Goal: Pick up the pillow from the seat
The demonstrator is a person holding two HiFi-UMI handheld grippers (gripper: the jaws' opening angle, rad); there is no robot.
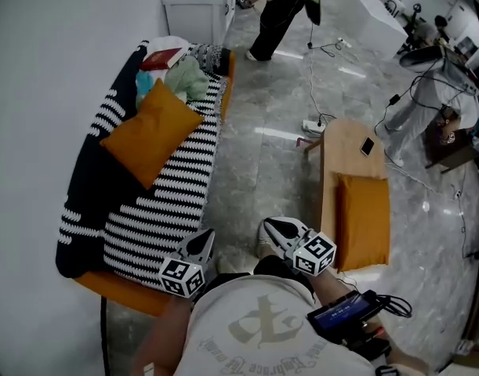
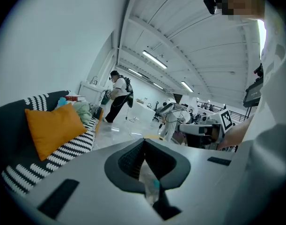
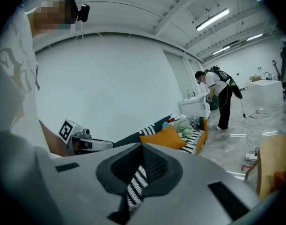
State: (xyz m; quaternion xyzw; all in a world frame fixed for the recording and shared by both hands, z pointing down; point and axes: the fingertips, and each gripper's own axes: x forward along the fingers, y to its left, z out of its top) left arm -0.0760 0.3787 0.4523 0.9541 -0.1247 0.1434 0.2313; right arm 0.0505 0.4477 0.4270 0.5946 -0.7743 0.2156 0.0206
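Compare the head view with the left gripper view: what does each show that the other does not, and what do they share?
Only the head view: an orange cushion and a phone lying on a wooden bench. Only the left gripper view: the ceiling strip lights and that gripper's own jaws, closed together. Both: the orange pillow leaning on the striped sofa, and a person standing beyond its far end.

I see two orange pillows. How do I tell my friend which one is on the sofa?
Find the sofa with the black-and-white striped cover beside the white wall. An orange pillow leans on its backrest, next to a heap of clothes. It stands tilted like a diamond, while the other orange cushion lies flat on a wooden bench.
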